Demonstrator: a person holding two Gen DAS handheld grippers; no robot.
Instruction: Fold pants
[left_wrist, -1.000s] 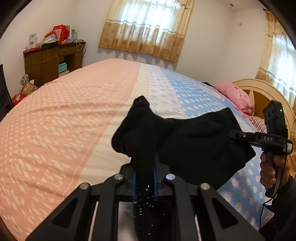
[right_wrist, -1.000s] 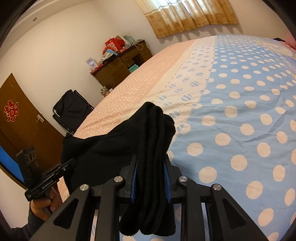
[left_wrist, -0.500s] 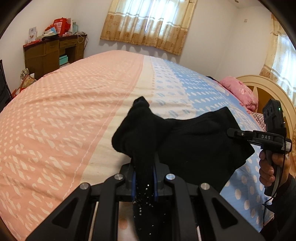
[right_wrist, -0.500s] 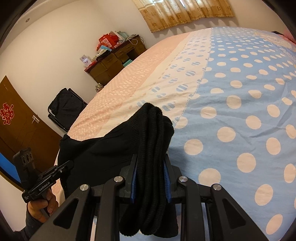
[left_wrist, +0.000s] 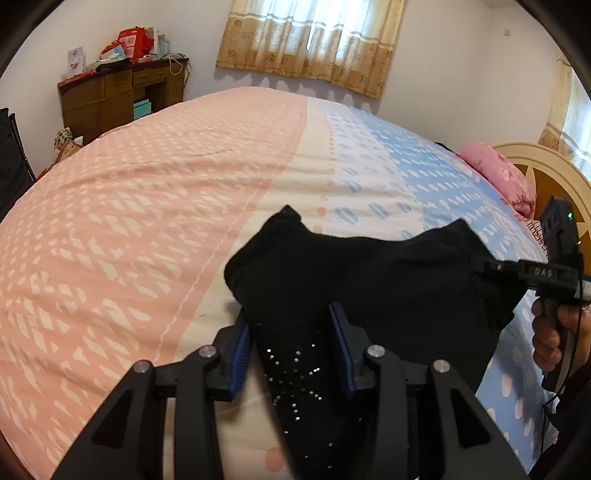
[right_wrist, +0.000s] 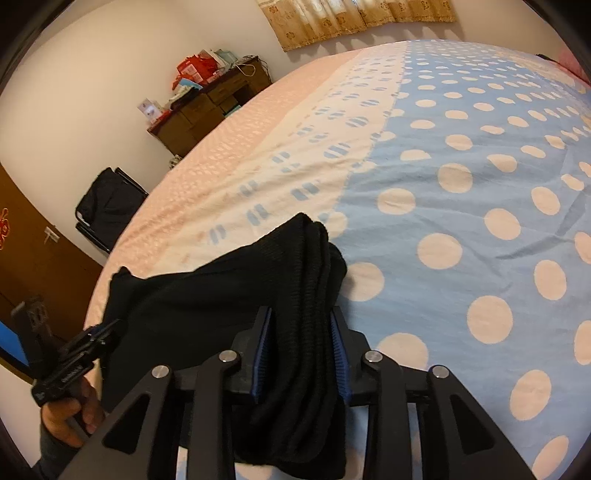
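Observation:
The black pants (left_wrist: 388, 280) hang stretched between my two grippers, low over the bed. My left gripper (left_wrist: 291, 332) has its jaws parted around the studded end of the pants (left_wrist: 295, 369), with gaps showing beside the cloth. My right gripper (right_wrist: 301, 343) is shut on a bunched ribbed end of the pants (right_wrist: 310, 280). In the left wrist view the right gripper (left_wrist: 517, 271) shows at the right, in a hand. In the right wrist view the left gripper (right_wrist: 88, 347) shows at the lower left.
The bed (left_wrist: 147, 221) has a pink, cream and blue dotted cover (right_wrist: 461, 184). A wooden desk (left_wrist: 118, 96) with clutter stands by the far wall. A pink pillow (left_wrist: 498, 177) and headboard (left_wrist: 546, 173) lie at right. A black chair (right_wrist: 107, 199) stands beside the bed.
My left gripper's jaws have spread apart around the studded end. Both grippers and the pants have come down closer to the bed.

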